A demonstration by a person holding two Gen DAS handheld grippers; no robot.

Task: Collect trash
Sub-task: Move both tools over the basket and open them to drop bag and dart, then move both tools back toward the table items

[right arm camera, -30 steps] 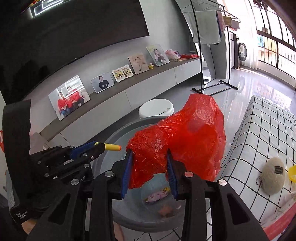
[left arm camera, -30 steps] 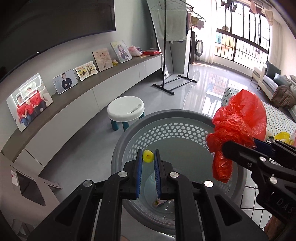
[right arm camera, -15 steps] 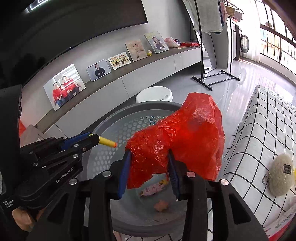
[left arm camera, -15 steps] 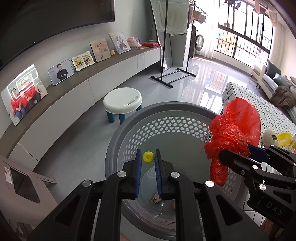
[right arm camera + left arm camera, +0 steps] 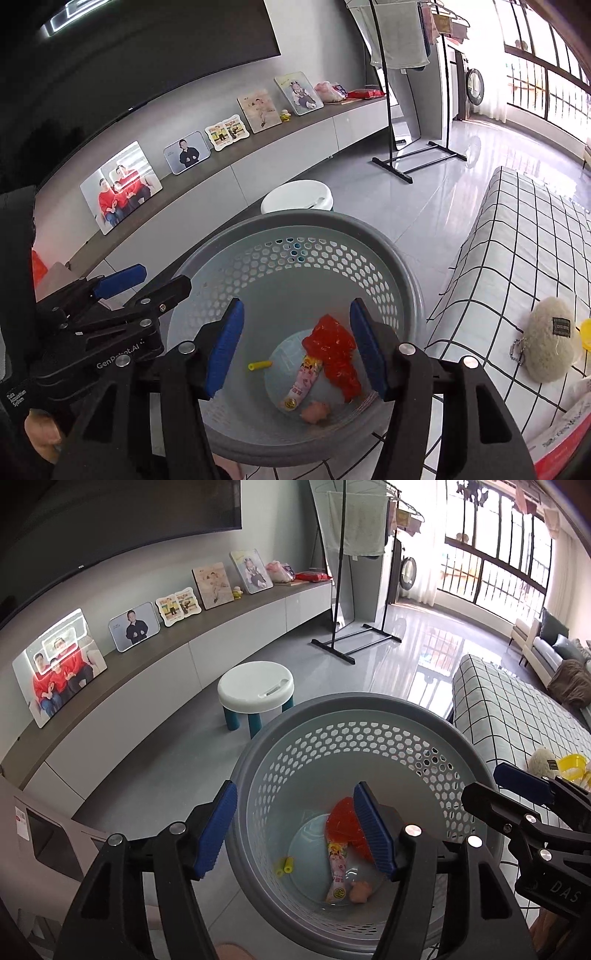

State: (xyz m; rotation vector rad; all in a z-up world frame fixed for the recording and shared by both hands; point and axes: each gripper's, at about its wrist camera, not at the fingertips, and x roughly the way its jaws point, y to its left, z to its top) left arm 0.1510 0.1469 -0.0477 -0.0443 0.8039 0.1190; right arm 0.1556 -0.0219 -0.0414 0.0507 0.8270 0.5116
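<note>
The grey basket (image 5: 369,716) is sitting beneath both claws as the catch-all. The red bag (image 5: 334,350) and yellow tube (image 5: 258,365) are lying on its bottom. The left claw (image 5: 295,830) and right claw (image 5: 295,347) are spreading wider, empty, letting trash drop.

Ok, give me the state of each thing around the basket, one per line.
Left gripper: jaws opening, nothing between them.
Right gripper: jaws opening, nothing between them.
Grey basket: upright, trash at bottom.
Red plastic bag: crumpled, in basket.
Yellow tube: lying in basket.
Pink wrapper: lying flat in basket.
White stool: upright behind basket.
</note>
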